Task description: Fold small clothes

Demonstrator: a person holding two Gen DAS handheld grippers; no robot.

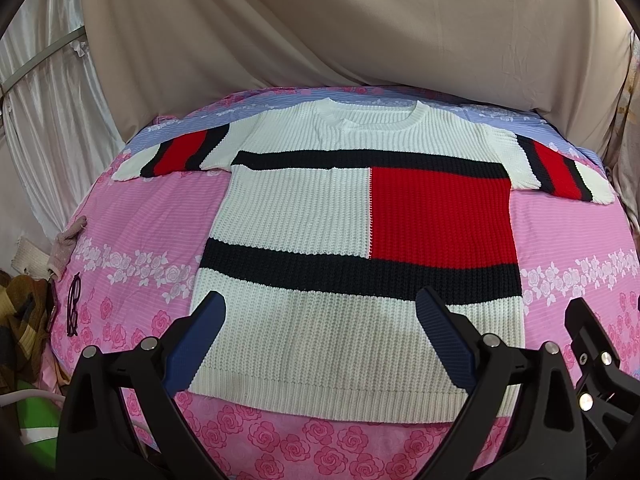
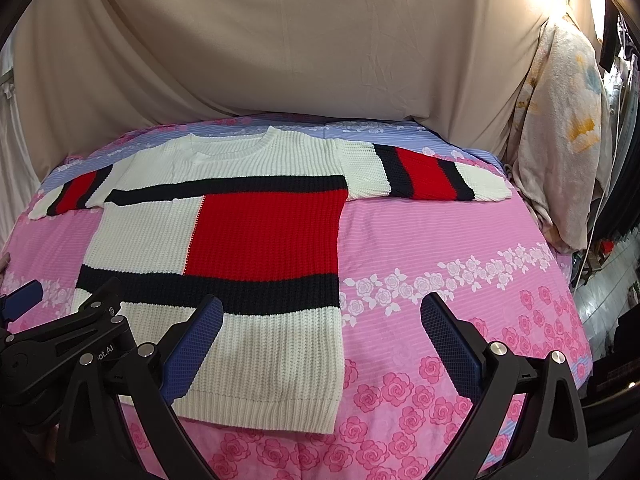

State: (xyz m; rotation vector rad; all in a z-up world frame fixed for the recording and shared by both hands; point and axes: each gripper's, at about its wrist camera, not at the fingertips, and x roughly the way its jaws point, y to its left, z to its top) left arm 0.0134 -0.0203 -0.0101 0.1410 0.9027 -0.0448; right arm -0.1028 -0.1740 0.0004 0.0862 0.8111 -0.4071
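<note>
A knit sweater [image 1: 296, 216], white with black bands and a red block, lies flat and face up on the pink flowered bedsheet [image 1: 140, 216], both short sleeves spread out. It also shows in the right wrist view [image 2: 256, 224]. My left gripper [image 1: 320, 320] is open and empty, held above the sweater's lower hem. My right gripper [image 2: 320, 328] is open and empty, above the sweater's lower right corner. In the left wrist view the right gripper's black frame [image 1: 600, 364] shows at the right edge. In the right wrist view the left gripper's frame [image 2: 68, 344] shows at the left.
A beige cloth backdrop [image 1: 320, 32] hangs behind the bed. A pair of glasses [image 1: 73, 304] and a small pinkish cloth [image 1: 66, 244] lie at the bed's left edge. A flowered towel [image 2: 560, 128] hangs at the right. Bare sheet [image 2: 460, 240] lies right of the sweater.
</note>
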